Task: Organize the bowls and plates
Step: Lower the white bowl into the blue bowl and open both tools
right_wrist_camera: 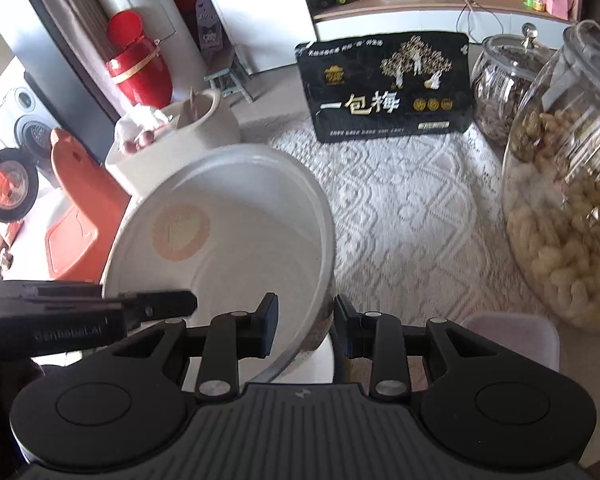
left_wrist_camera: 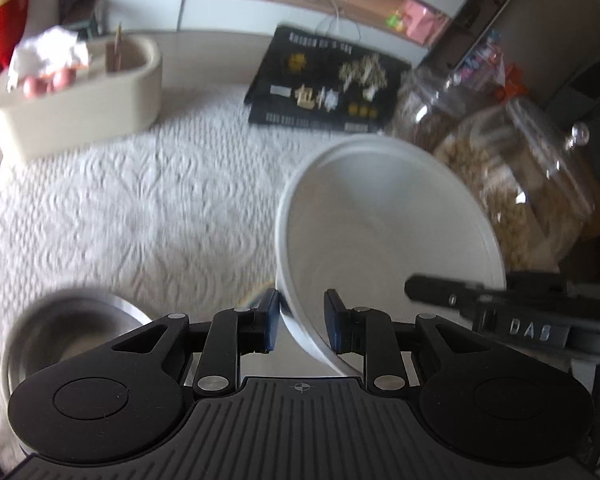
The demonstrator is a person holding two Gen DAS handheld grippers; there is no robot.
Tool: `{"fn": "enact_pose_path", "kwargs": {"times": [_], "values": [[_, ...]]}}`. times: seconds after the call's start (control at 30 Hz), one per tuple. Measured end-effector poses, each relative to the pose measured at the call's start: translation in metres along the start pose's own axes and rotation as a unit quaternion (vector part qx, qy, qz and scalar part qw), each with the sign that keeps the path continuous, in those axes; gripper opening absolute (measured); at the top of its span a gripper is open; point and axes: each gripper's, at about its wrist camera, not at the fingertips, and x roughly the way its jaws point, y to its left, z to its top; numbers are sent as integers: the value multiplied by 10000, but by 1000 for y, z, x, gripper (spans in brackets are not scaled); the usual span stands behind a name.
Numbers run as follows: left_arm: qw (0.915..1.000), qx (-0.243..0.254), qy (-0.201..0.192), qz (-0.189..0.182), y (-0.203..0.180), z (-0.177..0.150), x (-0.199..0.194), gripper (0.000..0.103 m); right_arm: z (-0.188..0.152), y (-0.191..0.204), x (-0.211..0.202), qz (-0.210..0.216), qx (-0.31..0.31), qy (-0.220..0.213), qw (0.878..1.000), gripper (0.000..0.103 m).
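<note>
Both grippers (left_wrist_camera: 302, 322) (right_wrist_camera: 306, 326) clamp bowl (left_wrist_camera: 388, 216) rim — tablecloth (left_wrist_camera: 140, 200) bare.

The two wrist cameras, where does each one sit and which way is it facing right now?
Left wrist view: sits on the left tool, looking down and forward over the white tablecloth; its own fingers straddle the white bowl rim, and the right tool enters from the right.
Right wrist view: sits on the right tool, angled down over the same table; its fingers clamp the bowl's opposite rim, the left tool entering from the left.
Shared: the bowl, black snack bag, beige tub, peanut jar.
</note>
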Motion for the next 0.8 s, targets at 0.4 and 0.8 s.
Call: {"fn": "enact_pose_path", "kwargs": {"times": [0.4,0.8], "values": [[9994,-178,312,0,19,-37,3,27,-35,7,21,-31,-177,363,9992,31],[9997,-130,193,30,21,-32,-1,28,-36,-2,34,-144,-65,437,9989,31]]}}
